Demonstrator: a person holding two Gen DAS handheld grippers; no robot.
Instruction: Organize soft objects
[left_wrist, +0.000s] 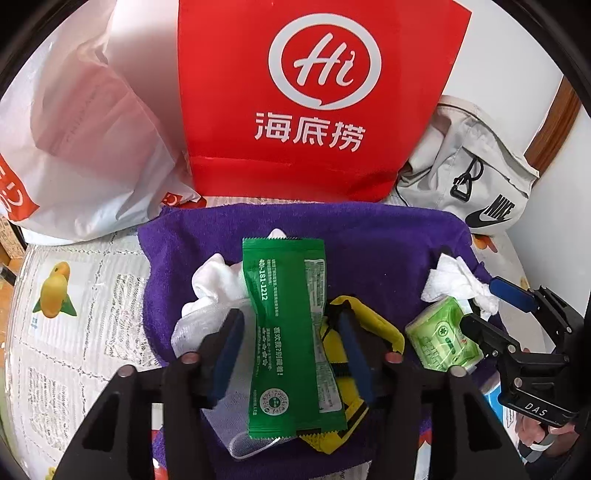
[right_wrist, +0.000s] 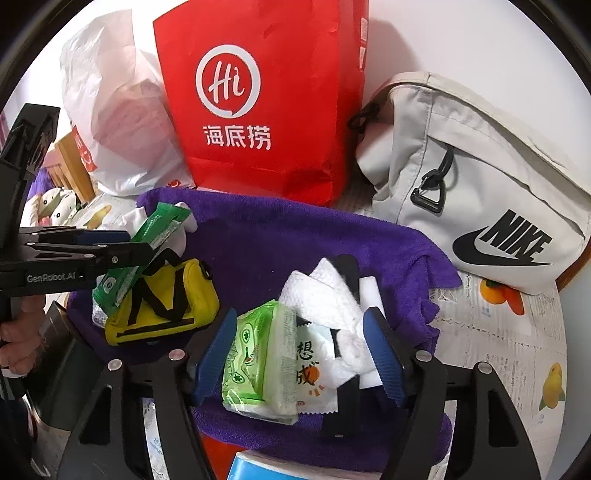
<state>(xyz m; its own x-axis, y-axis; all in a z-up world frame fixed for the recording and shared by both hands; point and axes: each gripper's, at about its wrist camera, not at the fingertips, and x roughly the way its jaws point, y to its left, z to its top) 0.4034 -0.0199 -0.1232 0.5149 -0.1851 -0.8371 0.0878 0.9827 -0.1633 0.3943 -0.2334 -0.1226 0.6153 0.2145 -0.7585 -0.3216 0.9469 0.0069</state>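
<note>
**Ana:** While both grippers hang over the purple towel (left_wrist: 369, 236), what is each one doing?

**Ben:** Nearest, the left gripper (left_wrist: 290, 345) straddles a green sachet (left_wrist: 286, 332). Its blue pads stand clear of the packet's edges, so I read it as half-open, not gripping; the sachet rests across a white sock (left_wrist: 218, 284) and a yellow pouch (right_wrist: 162, 299).

**Ana:** And the right gripper (right_wrist: 301, 356)?

**Ben:** Also parted. A light-green tissue pack (right_wrist: 255, 354), a small white sachet (right_wrist: 314, 373) and crumpled white paper (right_wrist: 321, 295) lie between its fingers, with gaps at both pads. I judge the soft things are being gathered on the towel as a collecting spot.

**Ana:** Any writing?

**Ben:** The green sachet shows "40-181-1212" amid fine print too small to read. The white sachet carries "想" and "成". One gripper body reads "DAS", the other "GenRobot.AI".

**Ana:** Farther back?

**Ben:** A red paper bag (left_wrist: 317, 96) with "Hi" and "海底捞" stands behind the towel, a white plastic bag (left_wrist: 85, 140) beside it, and a grey Nike bag (right_wrist: 480, 177) to the right, all on a desk (right_wrist: 517, 332) covered with fruit-and-newsprint cloth.
</note>
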